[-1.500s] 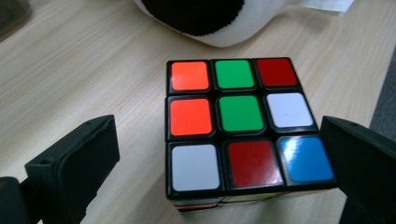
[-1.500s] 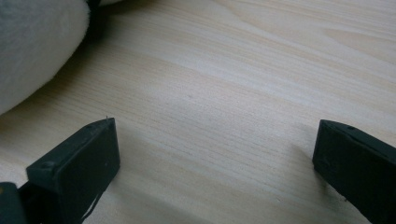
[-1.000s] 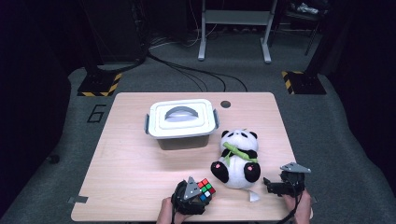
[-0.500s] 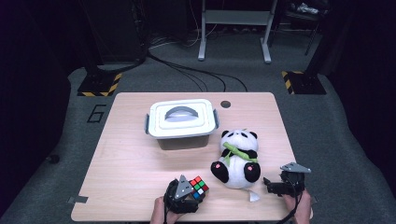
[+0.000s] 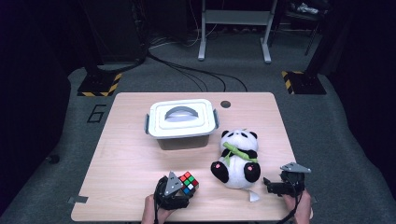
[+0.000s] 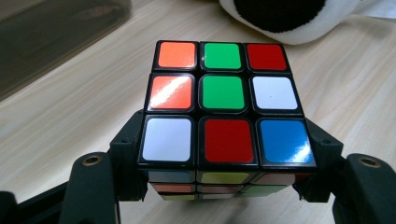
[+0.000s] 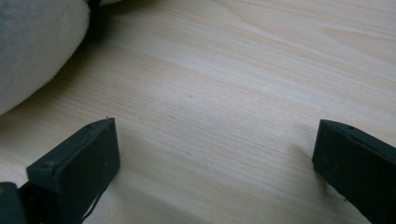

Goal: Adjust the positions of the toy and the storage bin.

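Note:
A scrambled Rubik's cube (image 5: 188, 181) is near the table's front edge, left of a sitting plush panda (image 5: 238, 156). My left gripper (image 5: 183, 189) is shut on it. In the left gripper view the two black jaws press on opposite sides of the cube (image 6: 224, 102), which sits just above the wood, and the left gripper (image 6: 224, 186) grips its near end. My right gripper (image 5: 270, 185) rests at the front right, just right of the panda, its jaws pointing left. In the right gripper view the right gripper (image 7: 215, 154) stands open over bare wood, with the panda's white fur (image 7: 32, 46) at top left.
A white lidded storage box (image 5: 180, 121) with a grey handle stands mid-table behind the cube. The wooden table (image 5: 121, 154) has a round cable hole (image 5: 225, 104) near its back edge. The panda's white tag (image 5: 252, 196) lies on the wood by its foot.
My left gripper has carried the cube a little to the left and slightly away from the front edge. The right gripper, panda and box have not moved.

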### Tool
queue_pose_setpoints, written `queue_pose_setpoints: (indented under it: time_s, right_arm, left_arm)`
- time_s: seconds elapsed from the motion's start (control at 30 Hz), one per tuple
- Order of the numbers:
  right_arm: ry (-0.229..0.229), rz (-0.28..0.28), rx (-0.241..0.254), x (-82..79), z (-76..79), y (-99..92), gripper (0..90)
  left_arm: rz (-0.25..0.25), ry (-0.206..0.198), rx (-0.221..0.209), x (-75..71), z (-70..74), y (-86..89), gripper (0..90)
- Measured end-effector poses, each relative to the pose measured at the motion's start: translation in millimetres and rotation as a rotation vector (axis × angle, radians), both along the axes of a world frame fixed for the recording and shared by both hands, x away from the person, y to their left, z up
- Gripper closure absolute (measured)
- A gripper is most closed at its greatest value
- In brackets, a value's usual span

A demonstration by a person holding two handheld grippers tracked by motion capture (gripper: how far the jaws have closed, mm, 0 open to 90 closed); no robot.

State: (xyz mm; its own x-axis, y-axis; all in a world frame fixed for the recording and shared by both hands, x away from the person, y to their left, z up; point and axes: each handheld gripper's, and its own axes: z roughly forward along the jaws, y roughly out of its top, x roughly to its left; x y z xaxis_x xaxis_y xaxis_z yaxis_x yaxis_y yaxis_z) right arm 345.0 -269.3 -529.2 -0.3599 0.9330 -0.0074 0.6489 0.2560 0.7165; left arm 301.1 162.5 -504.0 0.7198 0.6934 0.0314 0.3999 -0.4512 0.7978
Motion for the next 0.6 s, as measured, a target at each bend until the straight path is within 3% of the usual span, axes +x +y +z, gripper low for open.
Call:
queue_pose_setpoints:
  time_s: [0.13, 0.6]
  right_arm:
    - [0.001, 0.0, 0.001, 0.0, 0.0, 0.0, 0.0]
    - [0.002, -0.004, 0.006, 0.1, 0.0, 0.3, 0.0]
  left_arm:
    - [0.044, -0.005, -0.012, 0.6, 1.6, 12.5, 34.1]
    - [0.118, -0.026, -0.008, 4.6, 4.7, 37.5, 34.1]
